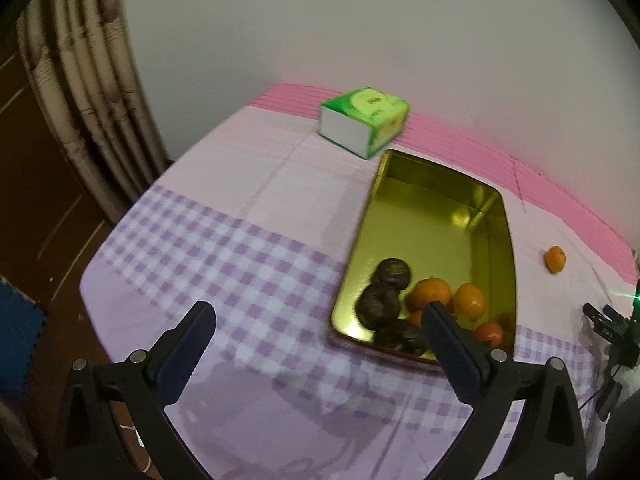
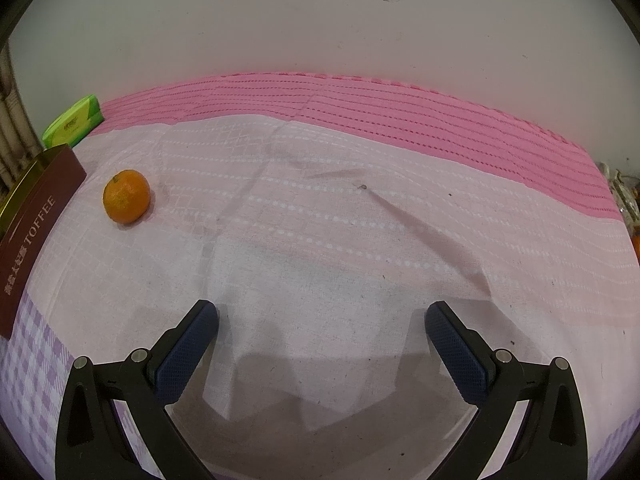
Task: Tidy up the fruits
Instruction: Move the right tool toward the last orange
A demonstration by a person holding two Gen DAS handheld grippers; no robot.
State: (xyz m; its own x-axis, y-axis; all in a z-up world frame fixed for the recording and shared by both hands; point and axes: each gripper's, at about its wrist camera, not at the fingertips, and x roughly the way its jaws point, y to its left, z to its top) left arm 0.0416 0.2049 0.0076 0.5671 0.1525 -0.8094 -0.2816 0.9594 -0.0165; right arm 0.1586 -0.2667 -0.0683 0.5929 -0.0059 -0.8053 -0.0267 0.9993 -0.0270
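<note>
Both sets of tongs we hold stand wide apart with nothing between their pads. Our left gripper (image 1: pixel 318 316) hangs over the purple-checked part of the tablecloth (image 1: pixel 240 216), its right finger overlapping the near end of the gold tin (image 1: pixel 432 208) in the left wrist view. To its far left we see a curtain (image 1: pixel 92 92) against the wall; further along, a green tissue box (image 1: pixel 362 120) sits just beyond the tin's far end. Inside the tin, at the near end, lie three dark round fruits (image 1: pixel 380 304), and beside them to the right several oranges (image 1: pixel 430 292); that view is blurred, so we cannot count them surely. One more orange (image 1: pixel 555 259) rests on the cloth to the right of the tin, apart from it.

Our right gripper (image 2: pixel 322 316) hovers over bare pale cloth. In its view the tin's brown side, lettered TOFFEE, stands at the left edge, the lone orange (image 2: pixel 126 197) just beside it, the tissue box (image 2: pixel 72 126) behind.
</note>
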